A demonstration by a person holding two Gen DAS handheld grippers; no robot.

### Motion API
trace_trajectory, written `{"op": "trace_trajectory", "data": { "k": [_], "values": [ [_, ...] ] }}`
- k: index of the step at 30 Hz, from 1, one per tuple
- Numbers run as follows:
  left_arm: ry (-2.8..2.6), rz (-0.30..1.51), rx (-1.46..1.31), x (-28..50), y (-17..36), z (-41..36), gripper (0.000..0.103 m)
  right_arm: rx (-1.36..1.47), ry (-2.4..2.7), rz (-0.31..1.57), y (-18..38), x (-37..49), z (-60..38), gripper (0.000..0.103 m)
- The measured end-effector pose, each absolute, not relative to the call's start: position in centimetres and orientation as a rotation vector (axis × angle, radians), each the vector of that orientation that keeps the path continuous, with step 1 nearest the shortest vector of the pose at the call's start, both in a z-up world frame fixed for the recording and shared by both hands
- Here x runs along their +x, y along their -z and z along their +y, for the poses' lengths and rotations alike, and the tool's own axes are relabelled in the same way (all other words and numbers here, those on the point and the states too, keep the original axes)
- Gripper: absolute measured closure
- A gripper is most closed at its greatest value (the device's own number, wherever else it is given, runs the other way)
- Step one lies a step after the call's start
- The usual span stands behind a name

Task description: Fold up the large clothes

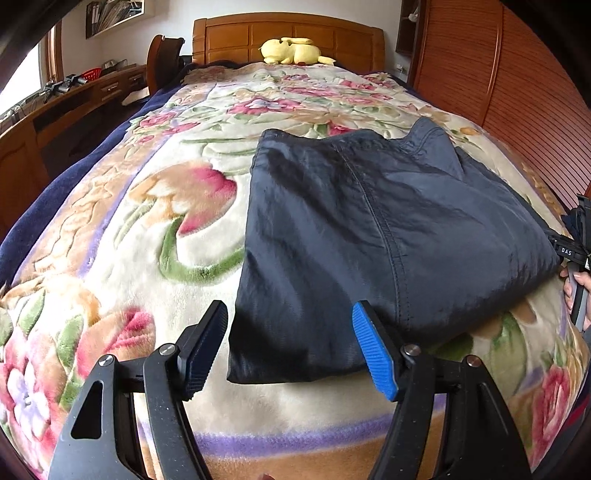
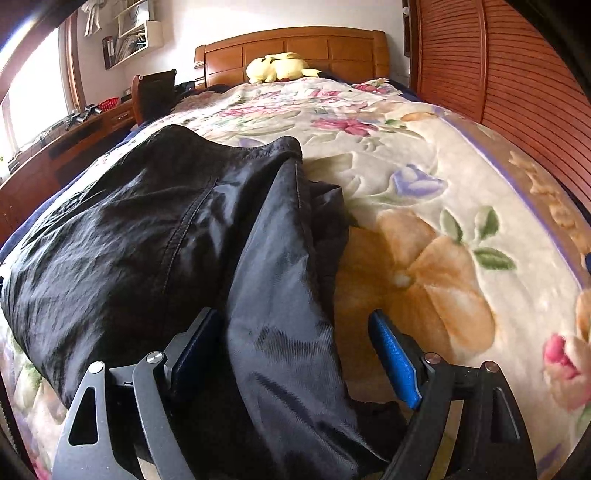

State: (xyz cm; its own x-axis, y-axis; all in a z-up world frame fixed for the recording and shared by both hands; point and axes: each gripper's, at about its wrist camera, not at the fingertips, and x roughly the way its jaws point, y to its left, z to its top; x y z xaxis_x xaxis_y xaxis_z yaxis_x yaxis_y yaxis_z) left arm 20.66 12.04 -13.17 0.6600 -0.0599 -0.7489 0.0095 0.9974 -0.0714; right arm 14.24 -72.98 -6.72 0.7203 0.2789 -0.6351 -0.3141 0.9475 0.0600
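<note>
Left gripper (image 1: 290,347): two fingers spread wide, nothing between the pads; one pad blue (image 1: 373,354), the other dark (image 1: 207,347); the near corner of the garment lies in the gap between them, touching neither that I can tell
Right gripper (image 2: 295,354): two fingers spread wide; one blue pad (image 2: 395,362), one dark pad (image 2: 194,354); a fold of the garment runs up through the gap, close against the dark pad, apart from the blue one; whether it touches the dark pad, cannot tell
Garment (image 1: 369,229): one, dark navy, shiny, folded into a rough rectangle, lying flat on the blanket on the right half of the bed; one stitched seam runs down its top layer; in the right wrist view (image 2: 147,236) it fills the left and middle, with one loose flap over its right edge
Blanket (image 1: 147,229): one, cream plush with pink, orange and purple flowers, covering the bed
Toy (image 1: 291,50): one yellow plush, lying at the headboard, well apart from the garment
Headboard (image 1: 288,35): one, wooden, panelled
Wardrobe (image 1: 517,92): one slatted wooden front, along the right side of the bed
Desk (image 1: 66,99): one, wooden, left of the bed, with one chair (image 1: 162,59) beside it
</note>
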Motion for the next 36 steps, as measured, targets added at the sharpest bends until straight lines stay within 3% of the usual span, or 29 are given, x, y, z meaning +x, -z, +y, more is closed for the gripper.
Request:
{"op": "trace_trajectory", "data": {
  "k": [20, 24, 26, 30, 31, 36],
  "values": [
    [0.063, 0.932, -0.177, 20.3, 14.5, 14.1, 0.033, 0.009, -0.412, 0.819, 5.8, 11.3, -75.0, 0.019],
    [0.099, 0.937, -0.207, 20.3, 14.6, 14.5, 0.057, 0.001, -0.419, 0.872, 6.2, 11.6, -74.8, 0.021],
    [0.096, 0.943, -0.209, 20.2, 14.6, 14.7, 0.082, 0.005, -0.435, 0.885, 6.2, 11.8, -74.8, 0.029],
    [0.103, 0.923, -0.204, 19.8, 14.0, 14.8, 0.093, -0.04, -0.45, 0.882, 5.4, 11.5, -74.4, 0.074],
    [0.098, 0.907, -0.184, 19.5, 13.6, 14.5, 0.094, -0.06, -0.446, 0.869, 5.0, 11.2, -74.3, 0.081],
    [0.105, 0.819, -0.135, 17.4, 10.6, 13.9, 0.097, -0.123, -0.422, 0.792, 2.7, 9.2, -74.1, 0.088]
  ]
}}
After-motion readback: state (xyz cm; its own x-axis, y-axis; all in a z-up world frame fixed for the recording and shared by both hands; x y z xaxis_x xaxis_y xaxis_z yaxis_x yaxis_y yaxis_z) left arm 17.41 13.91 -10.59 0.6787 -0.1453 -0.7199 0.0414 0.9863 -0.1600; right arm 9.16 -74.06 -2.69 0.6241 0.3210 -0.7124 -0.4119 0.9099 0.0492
